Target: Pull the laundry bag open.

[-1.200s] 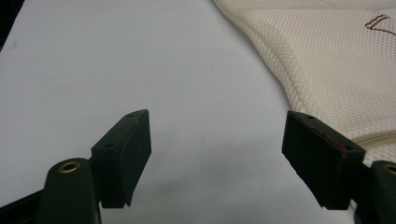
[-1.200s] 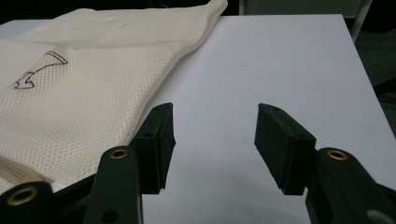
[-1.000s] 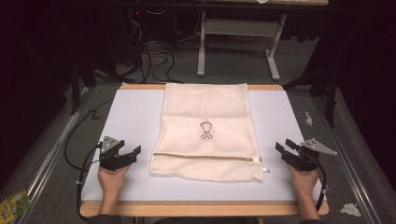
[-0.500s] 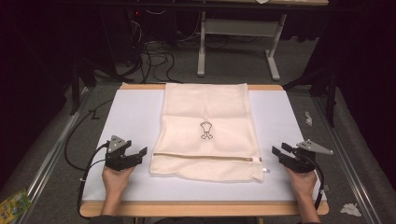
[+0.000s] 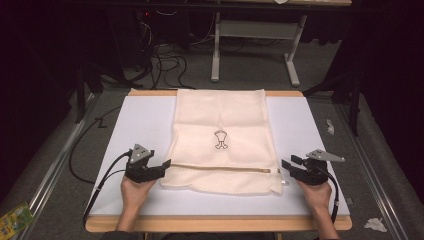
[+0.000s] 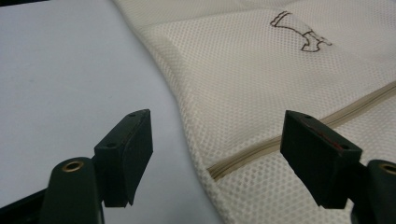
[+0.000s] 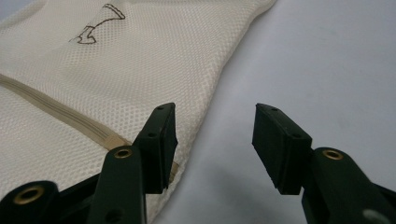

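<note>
The left tongs (image 5: pixel 164 165) sit at the near left of the table (image 5: pixel 135 125), held in the person's left hand (image 5: pixel 134 192), with their tips at the left edge of a cream mesh laundry bag (image 5: pixel 220 120). In the left gripper view their black pads stand spread wide — one over the bare white table top, the other over the mesh — and the bag's edge, with the left end of the tan zipper (image 6: pixel 243 156), lies between them; neither pad presses on the cloth.

The bag lies flat in the middle of the table, its far edge at the table's far rim. A small dark outline print (image 5: pixel 220 139) marks its centre, and the zipper runs across it near the near edge.

At the right, the right tongs (image 5: pixel 286 166) are held in the right hand (image 5: pixel 318 192), tips just beside the bag's right edge by the zipper's end. In the right gripper view the jaws are apart but have just been closing somewhat — one pad hangs over the bag's edge, the other over bare table, and nothing is pinched.
</note>
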`<state>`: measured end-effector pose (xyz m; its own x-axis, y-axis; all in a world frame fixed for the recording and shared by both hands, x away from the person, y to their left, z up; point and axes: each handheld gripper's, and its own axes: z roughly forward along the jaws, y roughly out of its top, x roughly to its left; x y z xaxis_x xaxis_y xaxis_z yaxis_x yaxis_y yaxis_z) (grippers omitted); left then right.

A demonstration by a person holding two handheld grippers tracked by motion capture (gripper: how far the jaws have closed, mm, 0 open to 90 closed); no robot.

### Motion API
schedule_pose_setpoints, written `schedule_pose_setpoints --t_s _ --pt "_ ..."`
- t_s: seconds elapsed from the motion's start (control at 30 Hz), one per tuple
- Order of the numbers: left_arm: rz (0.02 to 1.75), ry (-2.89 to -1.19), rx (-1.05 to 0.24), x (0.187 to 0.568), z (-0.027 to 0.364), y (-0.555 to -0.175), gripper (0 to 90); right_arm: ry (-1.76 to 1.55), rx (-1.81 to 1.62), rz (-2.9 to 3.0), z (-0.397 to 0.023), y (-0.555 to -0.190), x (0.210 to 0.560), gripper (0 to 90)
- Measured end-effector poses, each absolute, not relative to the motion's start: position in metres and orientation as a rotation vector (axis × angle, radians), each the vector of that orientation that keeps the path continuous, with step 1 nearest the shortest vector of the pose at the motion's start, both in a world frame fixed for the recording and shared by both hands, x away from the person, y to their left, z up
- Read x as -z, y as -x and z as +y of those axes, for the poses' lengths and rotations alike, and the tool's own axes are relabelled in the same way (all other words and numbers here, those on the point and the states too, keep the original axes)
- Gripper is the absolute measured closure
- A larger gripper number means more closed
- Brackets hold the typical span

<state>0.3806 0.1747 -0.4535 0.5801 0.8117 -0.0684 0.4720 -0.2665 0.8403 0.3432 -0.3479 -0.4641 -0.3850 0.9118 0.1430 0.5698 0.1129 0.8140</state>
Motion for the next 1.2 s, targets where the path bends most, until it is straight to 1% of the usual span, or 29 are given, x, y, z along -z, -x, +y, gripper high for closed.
schedule_pose_setpoints --t_s 0.23,0.33,0.57,0.63,0.67,0.87,1.03,1.17,1.2 --pt "0.992 -1.942 -0.455 0.452 0.156 -0.379 25.8 -1.456 -1.150 2.061 -0.338 -0.349 0.465 52.8" --pt "0.982 -1.948 -0.432 0.452 0.148 -0.379 25.7 -1.469 -1.138 2.079 -0.333 -0.351 0.465 52.5" --pt "0.947 -1.979 -0.422 0.451 0.127 -0.379 25.3 -1.475 -1.114 2.103 -0.322 -0.360 0.464 51.8" --pt "0.934 -1.985 -0.426 0.451 0.121 -0.379 25.4 -1.489 -1.094 2.115 -0.317 -0.365 0.464 51.2" --pt "0.930 -1.974 -0.390 0.450 0.117 -0.380 25.4 -1.491 -1.088 2.120 -0.316 -0.366 0.465 50.9" --pt "0.897 -1.987 -0.383 0.451 0.102 -0.380 25.4 -1.537 -1.047 2.134 -0.312 -0.371 0.469 48.2" --pt "0.861 -2.026 -0.376 0.451 0.082 -0.380 25.4 -1.564 -1.010 2.168 -0.307 -0.374 0.472 43.7" --pt "0.850 -2.046 -0.356 0.453 0.072 -0.382 25.2 -1.556 -0.993 2.180 -0.303 -0.374 0.471 42.6" --pt "0.846 -2.064 -0.349 0.454 0.065 -0.383 25.0 -1.553 -0.968 2.193 -0.301 -0.375 0.470 42.4"
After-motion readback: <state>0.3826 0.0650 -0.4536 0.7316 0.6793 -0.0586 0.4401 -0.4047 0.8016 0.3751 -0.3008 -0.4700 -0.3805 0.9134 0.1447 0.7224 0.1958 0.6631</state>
